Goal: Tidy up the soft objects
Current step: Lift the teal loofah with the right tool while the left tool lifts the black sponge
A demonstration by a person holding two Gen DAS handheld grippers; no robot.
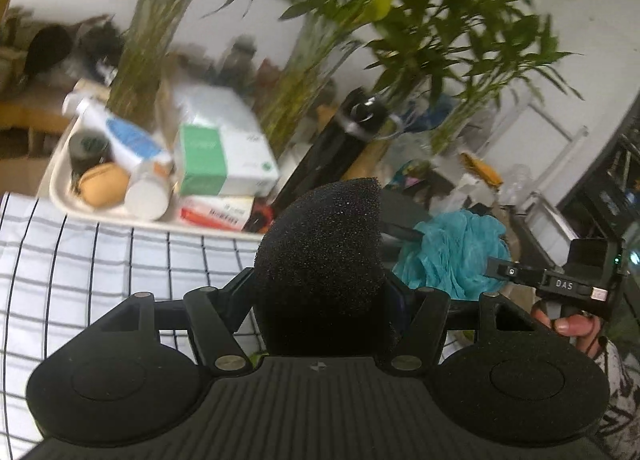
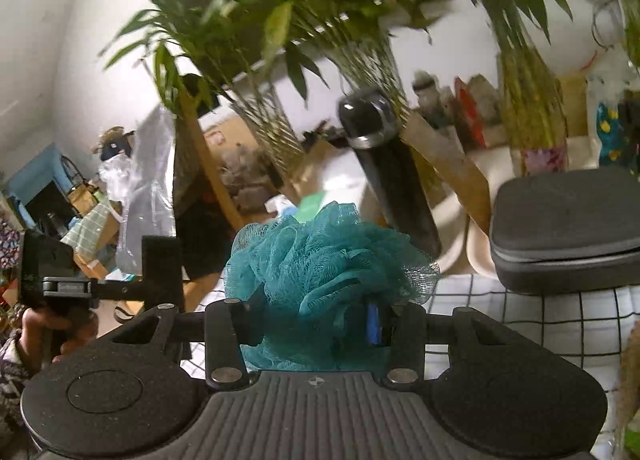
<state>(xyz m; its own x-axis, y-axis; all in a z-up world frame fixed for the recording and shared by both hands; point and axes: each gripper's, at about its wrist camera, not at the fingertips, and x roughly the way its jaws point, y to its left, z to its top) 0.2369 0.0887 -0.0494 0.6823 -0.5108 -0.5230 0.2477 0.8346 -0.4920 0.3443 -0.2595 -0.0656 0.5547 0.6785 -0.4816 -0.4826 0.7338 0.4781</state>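
Note:
My left gripper (image 1: 320, 300) is shut on a black foam sponge (image 1: 320, 260), which stands up between the fingers and hides them. My right gripper (image 2: 316, 316) is shut on a teal mesh bath pouf (image 2: 320, 260), held above the checked cloth (image 2: 520, 324). The pouf also shows in the left wrist view (image 1: 452, 252), to the right of the sponge, with the right gripper's body (image 1: 576, 276) behind it. The left gripper's body shows at the left in the right wrist view (image 2: 80, 284).
A cream tray (image 1: 64, 187) holds boxes, tubes and a round tan item (image 1: 104, 183). A tall black bottle (image 1: 332, 151) (image 2: 392, 183) and bamboo plants (image 1: 400, 19) stand behind. A grey zip case (image 2: 568, 232) lies on the checked cloth (image 1: 80, 260) at right.

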